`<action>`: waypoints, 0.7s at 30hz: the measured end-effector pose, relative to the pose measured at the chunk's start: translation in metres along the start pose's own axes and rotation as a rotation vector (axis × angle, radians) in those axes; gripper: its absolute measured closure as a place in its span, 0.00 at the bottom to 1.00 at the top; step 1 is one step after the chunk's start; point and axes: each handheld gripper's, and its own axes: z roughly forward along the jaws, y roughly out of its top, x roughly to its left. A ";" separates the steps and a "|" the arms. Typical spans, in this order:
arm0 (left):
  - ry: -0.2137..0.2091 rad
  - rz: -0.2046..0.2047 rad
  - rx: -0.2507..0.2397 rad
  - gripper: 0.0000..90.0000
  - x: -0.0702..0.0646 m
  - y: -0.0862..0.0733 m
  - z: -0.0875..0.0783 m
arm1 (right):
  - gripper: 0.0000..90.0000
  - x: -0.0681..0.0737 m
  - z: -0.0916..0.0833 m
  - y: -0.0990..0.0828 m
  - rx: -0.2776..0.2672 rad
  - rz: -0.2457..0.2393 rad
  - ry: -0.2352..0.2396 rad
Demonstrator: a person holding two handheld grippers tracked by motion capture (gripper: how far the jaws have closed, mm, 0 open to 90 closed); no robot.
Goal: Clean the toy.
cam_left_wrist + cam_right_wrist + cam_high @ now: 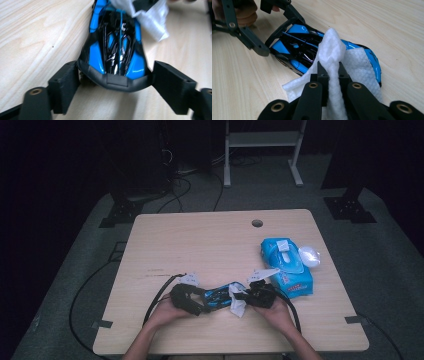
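So this is the wiping step, mid-job. Nearest the person, the left gripper (196, 301) has its fingers clamped on either side of the toy car (116, 47), pinning one end of it flat on the counter (200, 245). From the other end, the right gripper (243, 296) has its fingers pinched tight on a bunched-up white wipe (335, 62), and the wipe is draped over the car's far half, touching the shiny blue and black body. The car sits near the front edge of the counter, right between the two hands.

My guess for the next move: drag the wipe along the body toward the held end, keeping light downward pressure so the cloth doesn't slip out, while the left side just holds steady.

Further back on the right, the blue wipes pack (286, 267) lies with its lid (308, 256) flipped open.
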 end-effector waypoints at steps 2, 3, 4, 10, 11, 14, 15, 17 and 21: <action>-0.012 -0.022 0.003 0.26 0.001 0.000 0.000 | 0.95 0.001 0.000 0.000 -0.004 -0.004 -0.004; -0.025 -0.048 0.005 0.26 0.003 -0.001 0.000 | 0.95 0.000 0.000 -0.001 -0.005 -0.001 0.000; -0.031 -0.056 0.007 0.27 0.004 -0.001 0.000 | 0.95 0.000 0.000 -0.001 -0.006 0.000 0.000; -0.060 -0.098 0.017 0.27 0.007 -0.002 -0.002 | 0.95 0.001 0.000 -0.001 -0.006 -0.005 -0.002; -0.062 -0.101 0.016 0.27 0.007 -0.002 -0.002 | 0.95 0.000 0.000 -0.001 -0.007 -0.004 0.000; -0.080 -0.111 0.012 0.27 0.010 -0.003 -0.004 | 0.95 0.000 0.000 -0.001 -0.006 0.003 0.004; -0.089 -0.114 0.007 0.28 0.011 -0.003 -0.005 | 0.95 -0.001 0.000 -0.001 -0.006 0.002 0.005; -0.110 -0.141 -0.009 0.32 0.014 -0.005 -0.008 | 0.95 -0.001 0.000 -0.001 -0.007 -0.001 0.005; -0.115 -0.170 -0.017 0.33 0.015 -0.005 -0.008 | 0.95 -0.001 0.000 -0.002 -0.009 0.001 0.003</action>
